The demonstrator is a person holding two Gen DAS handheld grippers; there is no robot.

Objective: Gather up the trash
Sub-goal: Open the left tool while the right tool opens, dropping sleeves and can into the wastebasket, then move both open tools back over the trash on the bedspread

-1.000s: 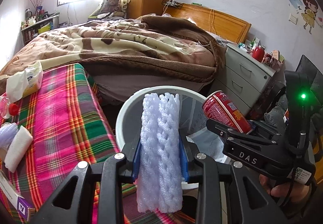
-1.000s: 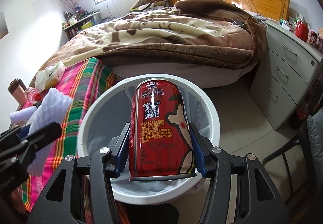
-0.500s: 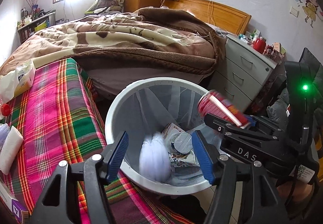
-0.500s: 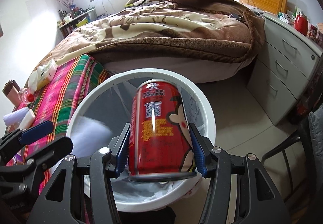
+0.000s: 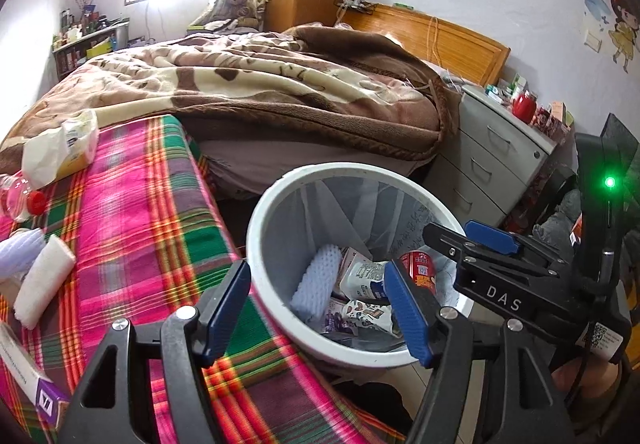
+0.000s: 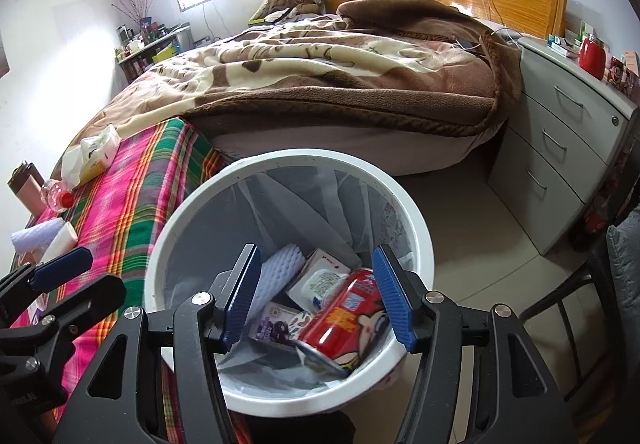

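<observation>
Left view: the left gripper (image 5: 316,308), its ribbed blue pads spreading wider and bare, hangs over the round white bin (image 5: 276,203). A knobbly white foam sleeve (image 5: 316,284) lies inside.

Right view: the right gripper (image 6: 316,296) is widening too, pinching nothing; the glossy red can (image 6: 344,312) lies tilted among crumpled wrappers (image 6: 320,280).

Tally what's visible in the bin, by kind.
Foam net sleeve: 1
Red can: 1
Printed packets: 3
Total: 5 visible
</observation>
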